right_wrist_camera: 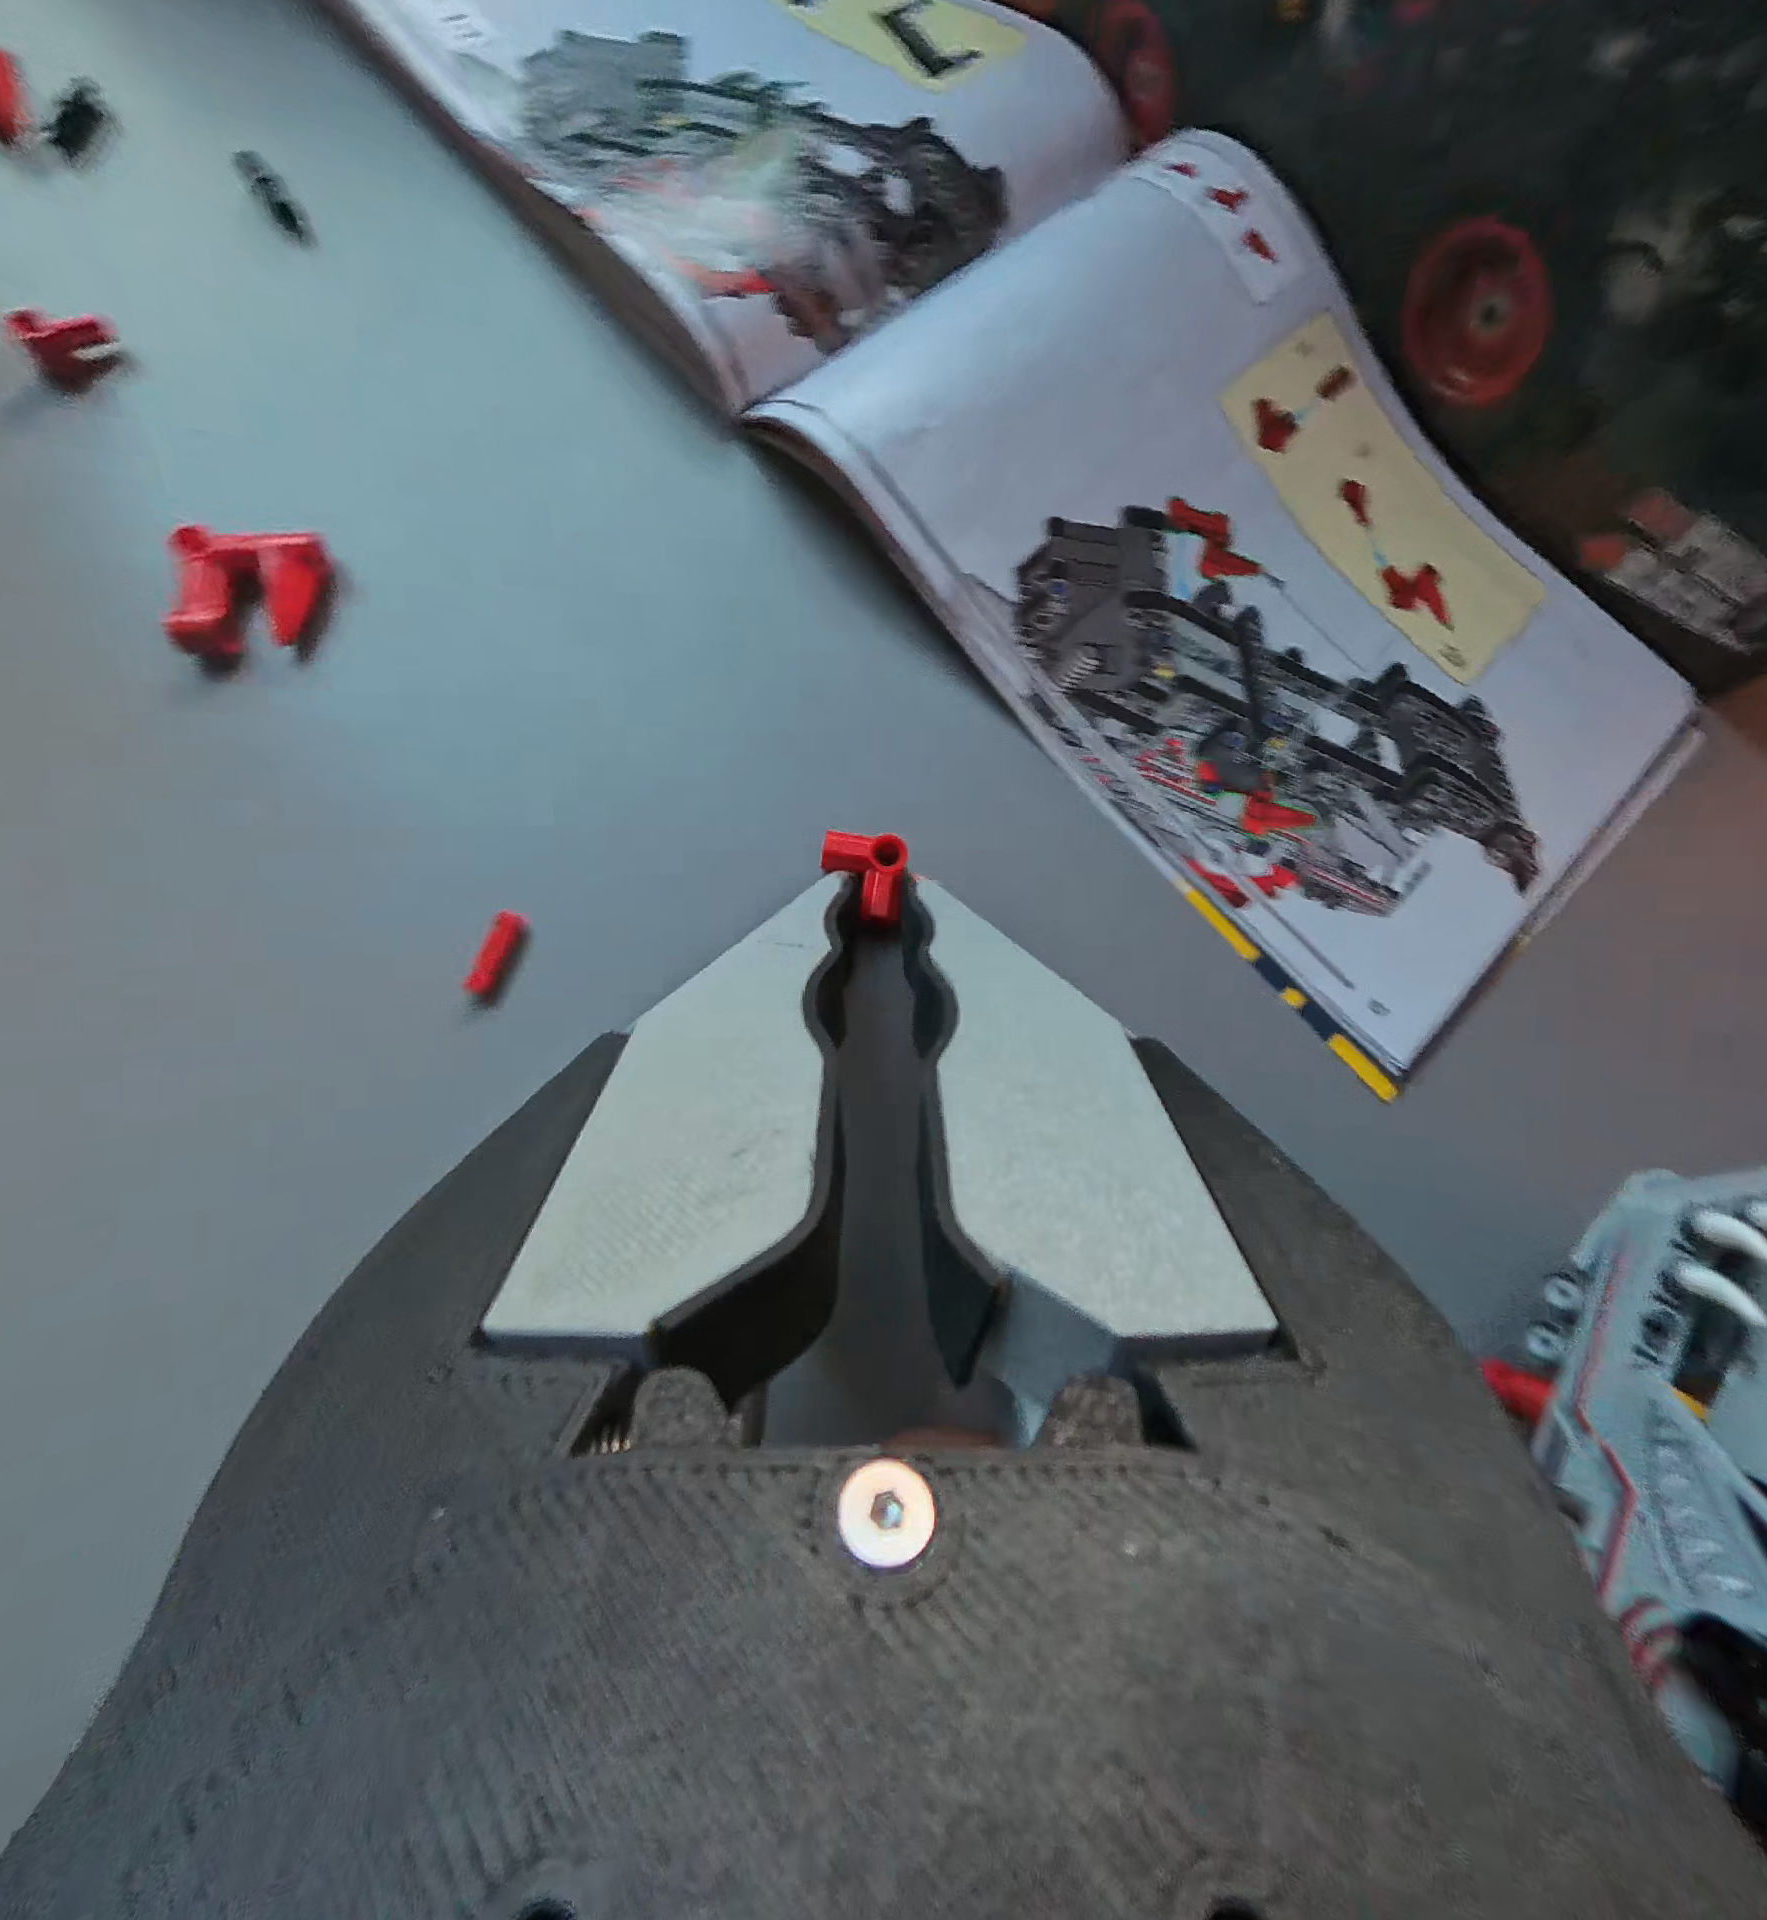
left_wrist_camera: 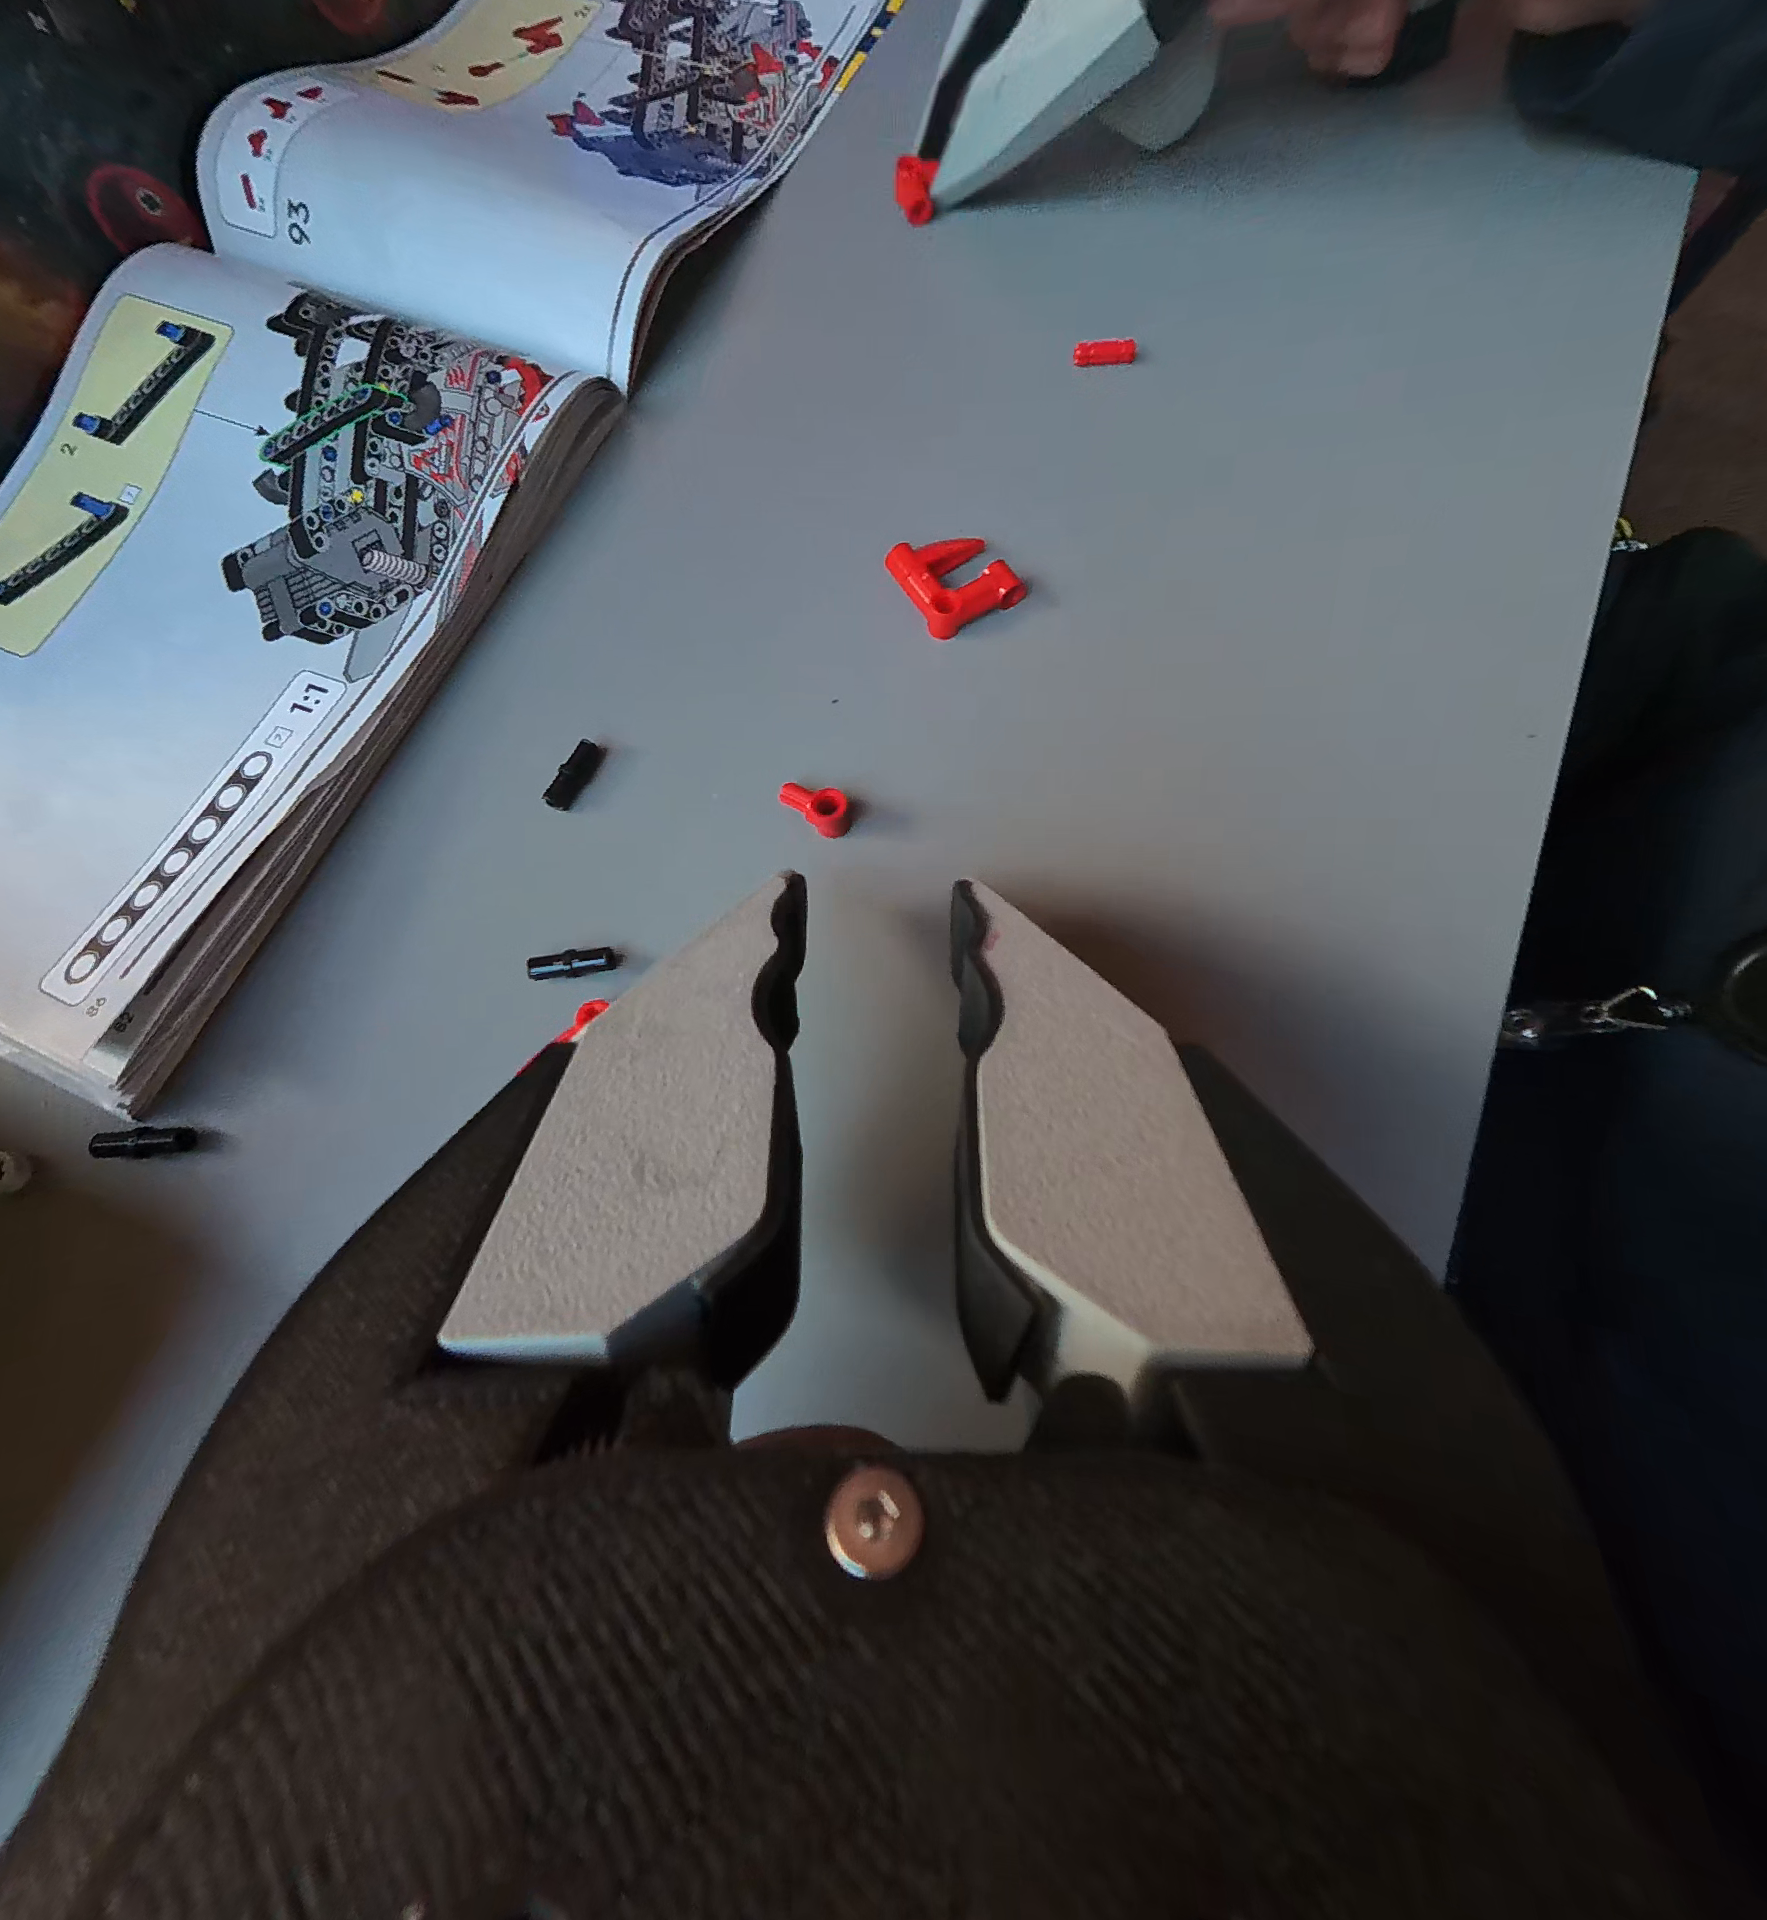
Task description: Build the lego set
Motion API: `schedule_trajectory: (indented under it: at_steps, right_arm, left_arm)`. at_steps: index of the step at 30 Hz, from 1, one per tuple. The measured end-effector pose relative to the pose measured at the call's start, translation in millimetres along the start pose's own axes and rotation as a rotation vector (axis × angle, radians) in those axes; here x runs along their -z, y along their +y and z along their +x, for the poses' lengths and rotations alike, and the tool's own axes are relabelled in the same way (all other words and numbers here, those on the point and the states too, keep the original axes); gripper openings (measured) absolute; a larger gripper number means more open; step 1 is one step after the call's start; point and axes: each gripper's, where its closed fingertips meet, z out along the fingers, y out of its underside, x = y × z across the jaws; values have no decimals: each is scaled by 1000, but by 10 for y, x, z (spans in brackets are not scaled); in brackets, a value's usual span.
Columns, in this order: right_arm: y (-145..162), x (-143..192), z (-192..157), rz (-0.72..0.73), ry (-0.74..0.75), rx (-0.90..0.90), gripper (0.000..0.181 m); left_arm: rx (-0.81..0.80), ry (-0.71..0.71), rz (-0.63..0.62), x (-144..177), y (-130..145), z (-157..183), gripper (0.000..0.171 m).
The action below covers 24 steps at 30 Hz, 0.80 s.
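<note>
My right gripper (right_wrist_camera: 877,896) is shut on a small red angled connector (right_wrist_camera: 871,868) and holds it by one arm at the fingertips, above the grey table (right_wrist_camera: 443,727). It also shows far off in the left wrist view (left_wrist_camera: 926,192), with the red connector (left_wrist_camera: 915,187) at its tip. My left gripper (left_wrist_camera: 879,894) is open and empty, low over the table. A small red pin connector (left_wrist_camera: 819,808) lies just ahead of its fingertips. A larger red claw piece (left_wrist_camera: 950,584) lies farther ahead, and shows in the right wrist view too (right_wrist_camera: 245,592).
An open instruction booklet (left_wrist_camera: 235,520) lies at the left, seen also in the right wrist view (right_wrist_camera: 1118,520). Black pins (left_wrist_camera: 572,774) (left_wrist_camera: 572,963) (left_wrist_camera: 141,1143) and a red pin (left_wrist_camera: 1104,353) are scattered. A partly built grey model (right_wrist_camera: 1689,1455) sits at the right. The table edge (left_wrist_camera: 1585,727) runs along the right. Left tips to right tips: about 20 centimetres. From my right tips it is roughly 7 centimetres to the red pin (left_wrist_camera: 1104,353); from my left, 15 centimetres. Seen from the right wrist view (right_wrist_camera: 488,956) as well.
</note>
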Motion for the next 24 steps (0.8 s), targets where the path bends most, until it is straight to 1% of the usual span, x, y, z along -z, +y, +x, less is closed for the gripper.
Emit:
schedule_trajectory:
  at_steps: [4, 7, 9, 10, 13, 16, 18, 21, 22, 23, 24]
  right_arm:
    - [-54, 30, -324, 23, -98, 87, 3]
    - [-191, 82, -483, 81, -142, 167, 3]
    - [-347, 167, -603, 156, -159, 254, 4]
    - [-419, 220, -678, 191, -165, 311, 4]
    - [-599, 371, -837, 284, -109, 500, 4]
    - [-667, 467, -971, 317, -50, 657, 4]
    - [-691, 513, -1041, 331, -23, 718, 4]
    - [-712, 572, -1104, 344, 17, 797, 3]
    - [-707, 577, -1103, 336, 40, 825, 3]
    - [-698, 580, -1103, 327, 60, 854, 3]
    - [-692, 584, -1105, 322, 76, 879, 3]
  left_arm:
    - [-6, 21, -6, -28, -28, 68, 24]
    - [-3, 68, 22, -103, -214, 170, 23]
    - [38, 93, 17, -207, -360, 183, 21]
    - [69, 134, 26, -258, -451, 214, 23]
    - [170, 335, 111, -331, -782, 379, 23]
    - [286, 518, 131, -362, -949, 482, 29]
    - [353, 634, 159, -336, -1050, 558, 30]
    - [394, 696, 163, -350, -1091, 611, 23]
    - [396, 715, 170, -342, -1101, 639, 17]
    - [392, 735, 176, -327, -1108, 669, 7]
    - [390, 734, 176, -332, -1104, 678, 6]
